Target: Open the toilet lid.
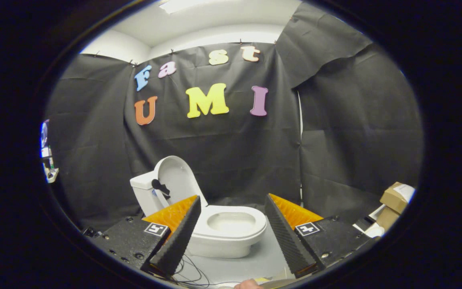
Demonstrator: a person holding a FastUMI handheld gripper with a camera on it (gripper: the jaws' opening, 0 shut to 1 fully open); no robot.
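The toilet lid point(177, 176) stands raised, leaning back against the cistern point(144, 192) at the far left of the toilet point(231, 233), so the opening looks done; as far as I can judge, nothing is left but to draw away. The lid is a smooth, glossy white oval, its inner face turned toward the bowl, and a small dark piece point(161, 188) sits at its near edge by the cistern; what it is I cannot tell. Below it the seat ring and bowl lie bare, rounded and shiny white like moulded plastic or ceramic, on a pale grey tabletop point(255, 263).

The hand-held gripper point(231, 208) is spread wide and holds nothing; the toilet bowl lies between and just beyond its fingers point(179, 237), apart from both. The fingers are wedge-shaped with finely ribbed inner faces.

Thin dark wires point(193, 271) trail on the tabletop near the left finger. Far right, cardboard boxes point(393, 198) are stacked. Behind hangs a creased, matte black cloth wall point(355, 132).
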